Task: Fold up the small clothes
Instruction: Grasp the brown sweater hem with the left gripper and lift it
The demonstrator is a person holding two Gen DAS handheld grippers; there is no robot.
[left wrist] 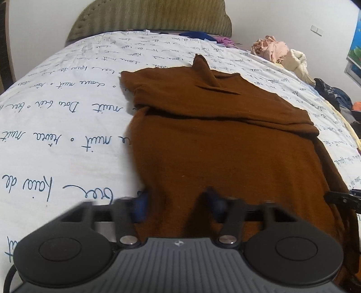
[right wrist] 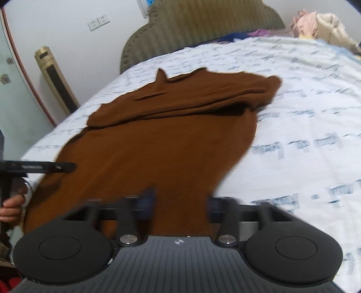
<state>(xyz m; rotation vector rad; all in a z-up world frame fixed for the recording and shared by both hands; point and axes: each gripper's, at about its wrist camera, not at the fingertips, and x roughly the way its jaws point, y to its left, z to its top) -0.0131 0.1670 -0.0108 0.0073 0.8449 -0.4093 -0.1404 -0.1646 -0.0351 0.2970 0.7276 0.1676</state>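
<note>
A brown knit garment (left wrist: 225, 146) (right wrist: 158, 146) lies flat on the bed, its sleeves folded across the upper part. My left gripper (left wrist: 178, 200) sits at the garment's near left corner, with blurred blue fingertips (left wrist: 142, 202) apart and flat cloth between them. My right gripper (right wrist: 180, 202) is at the near right corner, also with a gap between its fingertips (right wrist: 147, 200) and brown cloth lying in it. In neither view does the cloth look pinched. The left tool (right wrist: 45, 168) and the hand holding it show at the right wrist view's left edge.
The bed sheet (left wrist: 67, 112) is white with blue script, and an olive headboard (left wrist: 151, 18) stands at the far end. Piled pink and cream clothes (left wrist: 275, 51) and dark clothes (left wrist: 334, 94) sit at the far right. A gold tower unit (right wrist: 56, 81) stands beside the bed.
</note>
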